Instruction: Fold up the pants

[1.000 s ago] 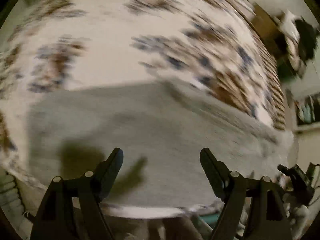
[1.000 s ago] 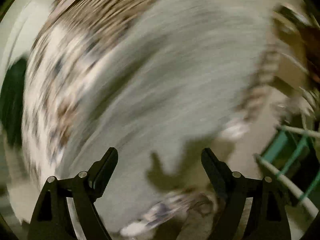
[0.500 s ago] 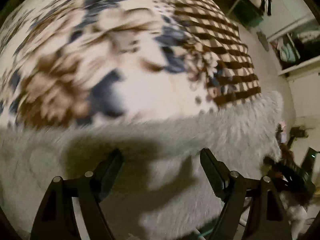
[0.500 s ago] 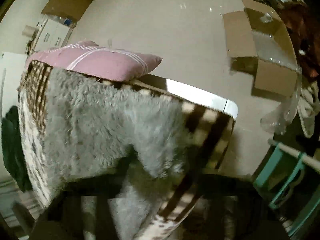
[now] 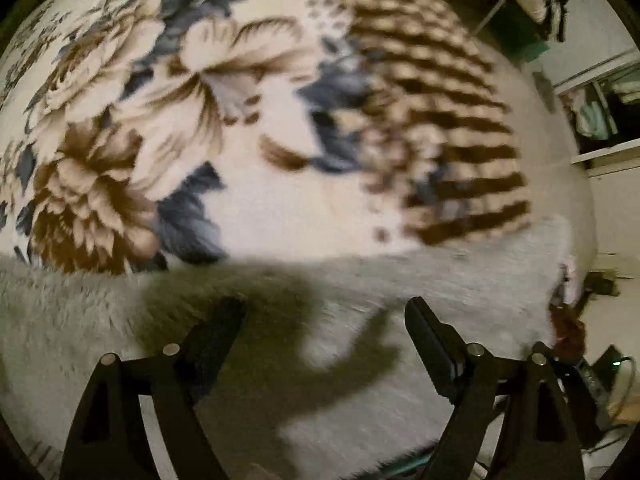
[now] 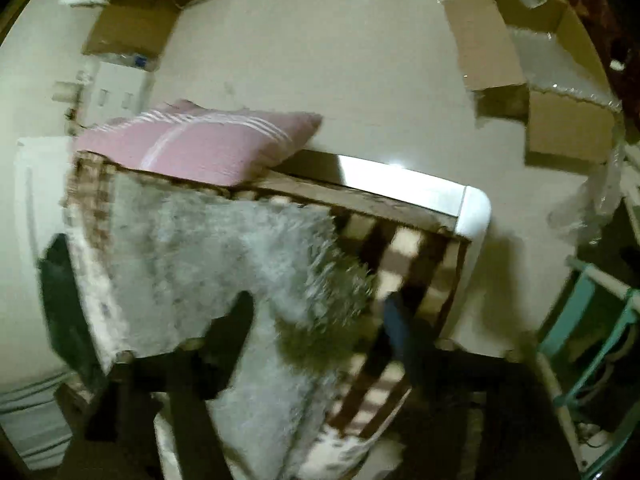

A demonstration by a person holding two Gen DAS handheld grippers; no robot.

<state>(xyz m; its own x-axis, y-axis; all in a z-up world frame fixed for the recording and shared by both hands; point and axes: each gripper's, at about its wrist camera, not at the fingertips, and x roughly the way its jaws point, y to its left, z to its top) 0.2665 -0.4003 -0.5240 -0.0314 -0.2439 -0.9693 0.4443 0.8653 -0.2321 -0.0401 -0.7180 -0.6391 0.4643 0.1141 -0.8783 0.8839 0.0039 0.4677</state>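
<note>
I see the pants (image 5: 400,308), grey and shaggy, lying flat along the near edge of the bed, on its flowered blanket (image 5: 224,120). My left tongs (image 5: 324,312) are spread apart just above the fabric, clasping nothing. My right tongs (image 6: 316,312) are dark and blurred but apart; whether they touch the pants (image 6: 224,248) I cannot tell. A pink pillow (image 6: 200,140) sits at the far end.

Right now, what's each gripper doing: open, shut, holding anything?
Left gripper: open, empty, just above the grey fuzzy pants.
Right gripper: looks open over the pants, but dark and blurred; a grip cannot be told.
</note>
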